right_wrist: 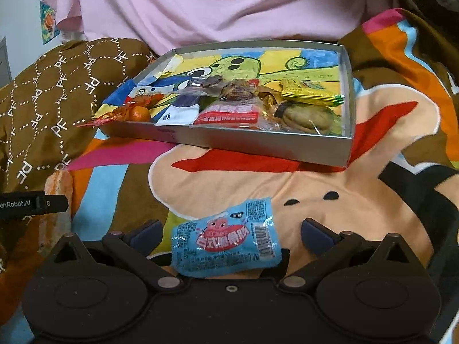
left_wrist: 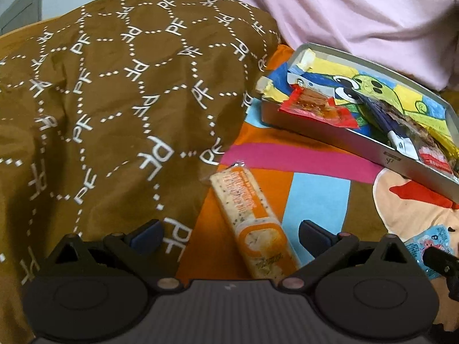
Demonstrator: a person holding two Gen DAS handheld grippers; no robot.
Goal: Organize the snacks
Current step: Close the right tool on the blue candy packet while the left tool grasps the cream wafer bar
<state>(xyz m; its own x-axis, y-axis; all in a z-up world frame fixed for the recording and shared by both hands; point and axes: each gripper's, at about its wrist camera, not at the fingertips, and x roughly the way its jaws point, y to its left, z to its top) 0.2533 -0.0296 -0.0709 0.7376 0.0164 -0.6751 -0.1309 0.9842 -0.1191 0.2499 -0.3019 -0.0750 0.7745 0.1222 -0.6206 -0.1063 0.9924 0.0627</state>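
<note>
A long orange and cream snack bar (left_wrist: 252, 220) lies on the colourful bedsheet between the jaws of my open left gripper (left_wrist: 231, 233). A blue sausage packet (right_wrist: 226, 242) lies on the sheet between the jaws of my open right gripper (right_wrist: 232, 233); it also shows in the left wrist view (left_wrist: 430, 243). A shallow grey box (right_wrist: 258, 143) with a cartoon drawing inside holds several snacks, among them a red packet (right_wrist: 226, 114) and a yellow packet (right_wrist: 312, 91). The box also shows in the left wrist view (left_wrist: 330, 136).
A brown quilt with white "PF" lettering (left_wrist: 114, 100) bulges on the left. A pink cloth (right_wrist: 215, 8) lies behind the box. The left gripper's side (right_wrist: 34, 203) pokes into the right wrist view at far left.
</note>
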